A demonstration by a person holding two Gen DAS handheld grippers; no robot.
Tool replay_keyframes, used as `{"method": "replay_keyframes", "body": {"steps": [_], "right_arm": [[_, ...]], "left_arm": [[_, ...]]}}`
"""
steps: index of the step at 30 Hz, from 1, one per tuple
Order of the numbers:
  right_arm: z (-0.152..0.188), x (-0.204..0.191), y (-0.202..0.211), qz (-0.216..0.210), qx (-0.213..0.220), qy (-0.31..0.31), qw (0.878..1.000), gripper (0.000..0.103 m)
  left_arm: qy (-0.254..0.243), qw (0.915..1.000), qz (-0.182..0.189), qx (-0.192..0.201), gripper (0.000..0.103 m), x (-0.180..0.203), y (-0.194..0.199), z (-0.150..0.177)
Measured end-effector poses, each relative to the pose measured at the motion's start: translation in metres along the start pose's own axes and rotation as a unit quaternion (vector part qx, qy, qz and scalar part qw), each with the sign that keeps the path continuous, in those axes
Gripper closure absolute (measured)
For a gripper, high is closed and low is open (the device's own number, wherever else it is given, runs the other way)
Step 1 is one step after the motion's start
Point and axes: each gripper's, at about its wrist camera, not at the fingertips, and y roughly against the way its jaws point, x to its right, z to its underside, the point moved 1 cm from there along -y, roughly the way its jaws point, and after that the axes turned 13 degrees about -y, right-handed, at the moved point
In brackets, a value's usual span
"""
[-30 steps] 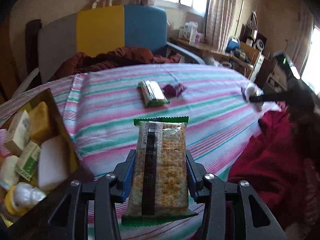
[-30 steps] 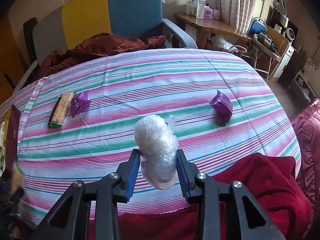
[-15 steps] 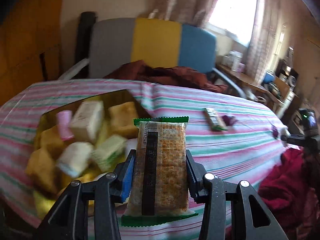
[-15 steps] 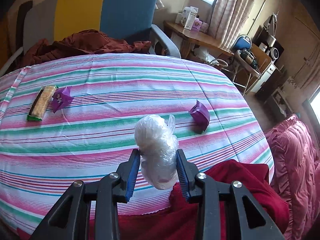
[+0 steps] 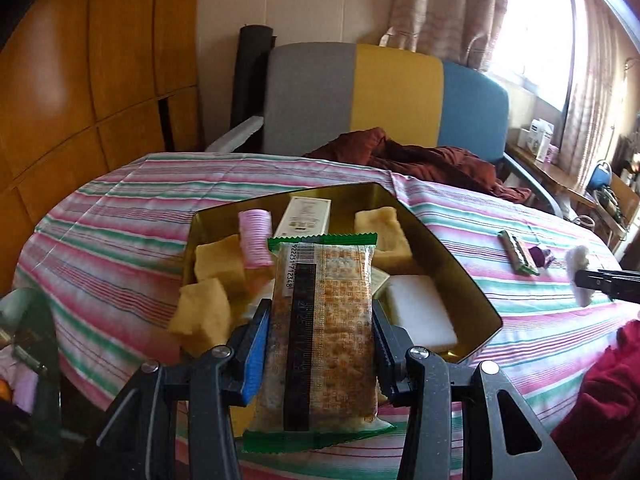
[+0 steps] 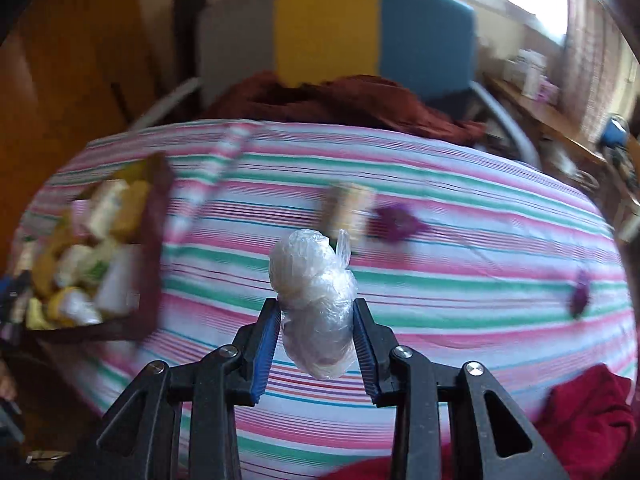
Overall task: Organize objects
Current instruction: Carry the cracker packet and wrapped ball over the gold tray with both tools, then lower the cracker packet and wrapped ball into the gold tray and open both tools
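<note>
Left wrist view, left tool (image 5: pixel 320 344) clamped on cracker pack (image 5: pixel 324 332), right tool (image 6: pixel 316 336) clamped on plastic-wrapped bundle (image 6: pixel 316 300)

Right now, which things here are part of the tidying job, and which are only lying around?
Part of the job:
- cracker packet in left gripper
- plastic bundle in right gripper
- gold box
- snack bar and purple wrapper on the table

Lying around:
- brown cloth
- chair
- red blanket
</note>
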Motion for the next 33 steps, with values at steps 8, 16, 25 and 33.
{"method": "replay_keyframes", "body": {"steps": [8,16,25,33], "right_arm": [[0.014,-0.106,-0.013,-0.111,-0.016,0.035,0.993,0.067],[0.015,-0.148,-0.028,-0.129,-0.023,0.049,0.99,0.067],[0.016,-0.152,-0.051,-0.126,-0.04,0.026,0.991,0.066],[0.013,-0.152,-0.059,-0.136,-0.045,0.017,0.99,0.065]], "left_arm": [[0.006,0.9999,-0.008,-0.008,0.057,-0.008,-0.003,0.004],[0.004,0.9999,0.0,-0.013,0.057,-0.007,-0.012,0.004],[0.011,0.9999,0.009,-0.01,0.057,-0.009,-0.023,-0.008],[0.049,0.9977,0.038,-0.028,0.057,-0.02,-0.042,-0.018]]}}
